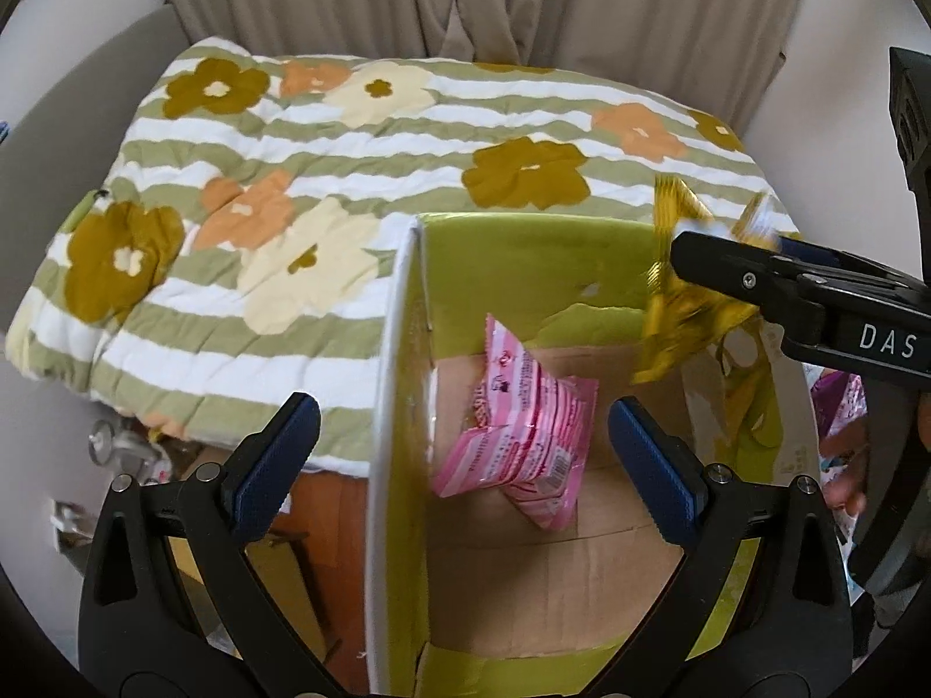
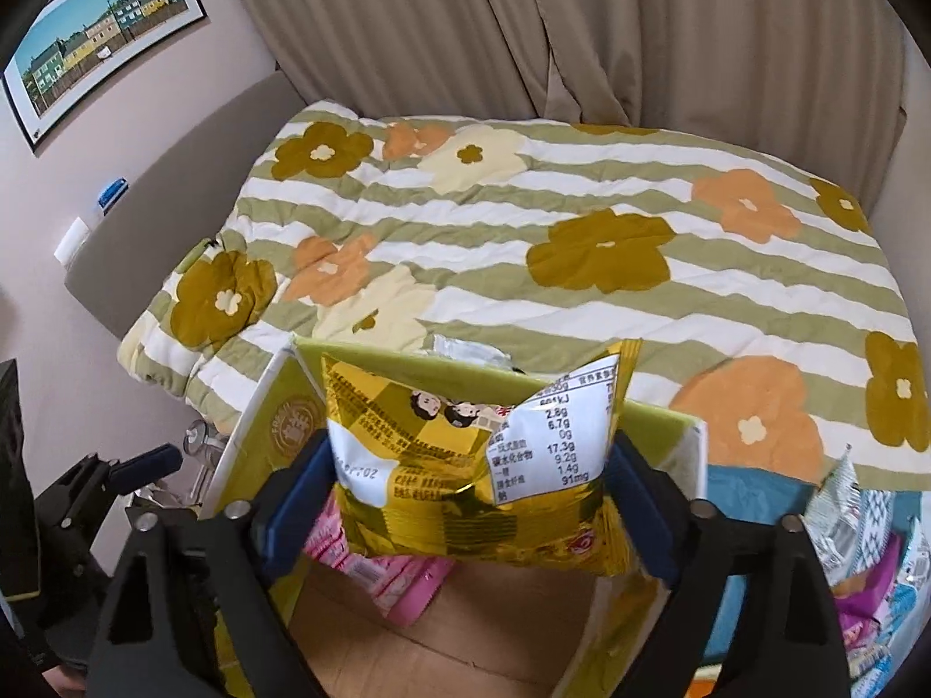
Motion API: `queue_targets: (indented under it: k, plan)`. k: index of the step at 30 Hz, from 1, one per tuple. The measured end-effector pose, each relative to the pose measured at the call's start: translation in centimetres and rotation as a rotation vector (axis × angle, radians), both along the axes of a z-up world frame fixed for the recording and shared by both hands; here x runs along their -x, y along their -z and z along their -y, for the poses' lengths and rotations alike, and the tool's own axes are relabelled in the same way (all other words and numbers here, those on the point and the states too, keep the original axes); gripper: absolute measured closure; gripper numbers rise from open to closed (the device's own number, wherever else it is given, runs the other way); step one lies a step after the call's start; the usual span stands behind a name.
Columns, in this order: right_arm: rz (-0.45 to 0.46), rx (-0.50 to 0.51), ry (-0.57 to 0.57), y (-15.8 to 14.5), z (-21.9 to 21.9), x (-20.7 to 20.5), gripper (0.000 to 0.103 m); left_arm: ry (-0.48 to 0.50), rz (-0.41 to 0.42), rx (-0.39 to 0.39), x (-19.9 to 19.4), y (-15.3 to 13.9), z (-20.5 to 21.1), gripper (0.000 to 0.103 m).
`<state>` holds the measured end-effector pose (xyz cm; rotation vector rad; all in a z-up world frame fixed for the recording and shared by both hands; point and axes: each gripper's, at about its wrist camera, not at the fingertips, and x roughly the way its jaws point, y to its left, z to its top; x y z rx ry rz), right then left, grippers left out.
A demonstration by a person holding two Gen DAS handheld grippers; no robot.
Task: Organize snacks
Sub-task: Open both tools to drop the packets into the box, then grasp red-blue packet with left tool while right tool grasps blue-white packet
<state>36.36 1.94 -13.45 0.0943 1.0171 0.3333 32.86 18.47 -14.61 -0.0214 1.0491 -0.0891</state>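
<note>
The gold bag (image 2: 477,465) sits pinched between the jaws of the right gripper (image 2: 465,500), held above the open box (image 2: 657,419). In the left wrist view the same bag (image 1: 675,302) hangs over the box's far right corner, blurred, with the right gripper (image 1: 756,273) reaching in from the right. Pink packets (image 1: 523,436) lie on the cardboard floor of the box (image 1: 401,349), leaning toward its left wall; from the right wrist view they (image 2: 395,576) show just under the gold bag.

The left gripper (image 1: 465,465) hovers over the box's near left corner with its jaws wide apart and holding nothing, one finger outside the left wall and one inside. It (image 2: 116,477) shows at the left edge of the right wrist view.

More snack packets (image 2: 867,552) lie in a heap just right of the box. Behind the box is a bed with a flowered, striped quilt (image 2: 582,203). Beige curtains (image 2: 582,17) hang behind it, and a framed picture (image 2: 99,41) is on the left wall.
</note>
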Motion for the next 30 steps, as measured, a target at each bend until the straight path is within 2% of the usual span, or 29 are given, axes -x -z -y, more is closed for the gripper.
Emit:
queue_targets:
  k: [2,7,12,23,30]
  plan:
    - [0.022,0.003,0.006,0.2,0.0,0.1,0.003,-0.002,-0.001,-0.004,0.2,0.2,-0.3,0.004]
    - [-0.01,0.025,0.008,1.1,0.0,0.7,0.002,0.0,-0.003,0.013,0.5,0.7,-0.6,0.004]
    - [-0.037,0.08,-0.007,0.8,-0.5,1.3,0.002,0.019,0.021,0.009,0.7,-0.1,-0.4,0.004]
    - [0.061,0.067,0.007,-4.2,0.6,4.1,0.002,0.036,0.112,-0.03,3.0,-5.0,1.4,0.004]
    - [0.168,0.072,-0.005,-8.7,3.6,8.7,0.002,0.031,0.198,-0.037,7.5,-9.0,5.1,0.004]
